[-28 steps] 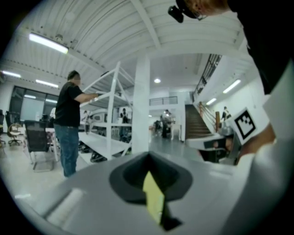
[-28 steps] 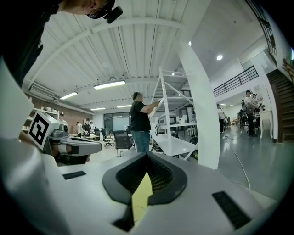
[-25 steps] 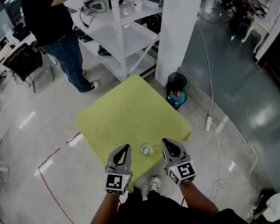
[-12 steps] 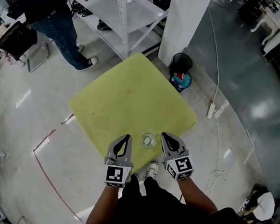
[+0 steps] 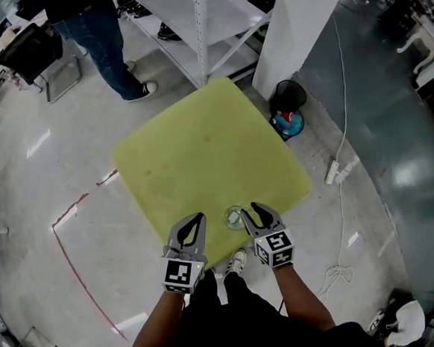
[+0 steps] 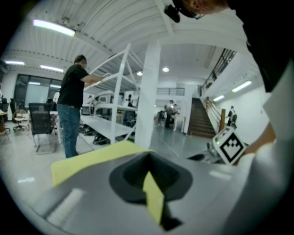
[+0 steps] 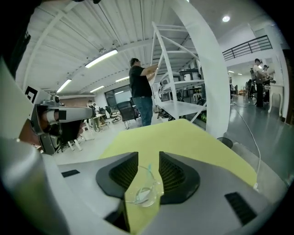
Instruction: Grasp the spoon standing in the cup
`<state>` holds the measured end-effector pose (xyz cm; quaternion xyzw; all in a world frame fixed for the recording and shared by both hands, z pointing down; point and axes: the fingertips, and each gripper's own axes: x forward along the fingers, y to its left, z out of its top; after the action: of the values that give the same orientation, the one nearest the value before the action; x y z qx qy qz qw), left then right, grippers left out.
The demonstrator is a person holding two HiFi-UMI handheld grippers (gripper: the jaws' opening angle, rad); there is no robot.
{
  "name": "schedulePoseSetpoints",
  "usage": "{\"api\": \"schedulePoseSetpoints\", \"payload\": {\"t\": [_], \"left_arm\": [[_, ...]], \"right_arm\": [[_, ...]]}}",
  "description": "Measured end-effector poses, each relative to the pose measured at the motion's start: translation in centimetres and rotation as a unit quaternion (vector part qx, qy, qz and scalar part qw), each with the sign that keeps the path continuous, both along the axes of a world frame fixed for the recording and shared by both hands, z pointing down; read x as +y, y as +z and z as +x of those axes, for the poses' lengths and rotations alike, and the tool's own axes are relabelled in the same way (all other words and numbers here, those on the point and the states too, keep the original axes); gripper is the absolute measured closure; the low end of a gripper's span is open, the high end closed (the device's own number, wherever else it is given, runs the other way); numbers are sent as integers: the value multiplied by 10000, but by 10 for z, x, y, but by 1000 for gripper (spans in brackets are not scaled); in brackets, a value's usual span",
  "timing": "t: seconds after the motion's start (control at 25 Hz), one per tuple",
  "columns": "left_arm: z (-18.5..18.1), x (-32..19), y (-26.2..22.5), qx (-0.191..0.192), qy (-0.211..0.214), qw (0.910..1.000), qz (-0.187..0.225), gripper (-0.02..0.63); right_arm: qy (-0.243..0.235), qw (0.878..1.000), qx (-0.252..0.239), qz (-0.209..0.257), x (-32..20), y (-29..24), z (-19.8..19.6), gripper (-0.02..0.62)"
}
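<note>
The left tool [image 6: 149, 157] was clenched, tips touching, with nothing in it. The right tool [image 7: 148, 158] was released, its jaws apart. Just ahead of it, seen through the gap between those jaws, the clear cup [image 7: 143, 192] sat near the close edge of the yellow desk [image 7: 183, 137]. The clear spoon [image 7: 148, 174] stood in the cup, with its handle pointing up and leaning a bit away. From the head view, the cup [image 5: 234, 218] lay between both tools, nearer the right one. That tool looked best placed to pinch the handle.
</note>
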<state>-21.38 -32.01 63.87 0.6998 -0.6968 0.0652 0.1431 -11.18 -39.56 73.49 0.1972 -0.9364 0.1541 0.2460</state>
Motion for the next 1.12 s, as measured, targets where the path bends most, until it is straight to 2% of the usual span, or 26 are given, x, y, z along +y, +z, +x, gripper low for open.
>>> {"api": "schedulePoseSetpoints", "payload": {"t": [0.2,0.36,0.48,0.64,0.84,1.12], "left_arm": [[-4,8,11,78,-50,9998,-150,600],[-6,8,10,-34,-37,9999,-126,600],[-7,9,17,87,-98,9997,-209,600],[-6,15,24,-4,-42,9997,-236,600],[-6,20,22,-13,-21,9995,-318,600],[-4,20,16,-180,36,9997,-134,600]], "right_arm": [[-167,9995,229,-138,3,27,-7,482],[-239,9989,366,-168,0,40,-11,482],[-260,9986,443,-156,-1,50,-14,483],[-169,9984,538,-37,0,53,-13,526],[-54,9990,409,157,0,41,-16,578],[-167,9985,30,516,5,1,-24,583]]}}
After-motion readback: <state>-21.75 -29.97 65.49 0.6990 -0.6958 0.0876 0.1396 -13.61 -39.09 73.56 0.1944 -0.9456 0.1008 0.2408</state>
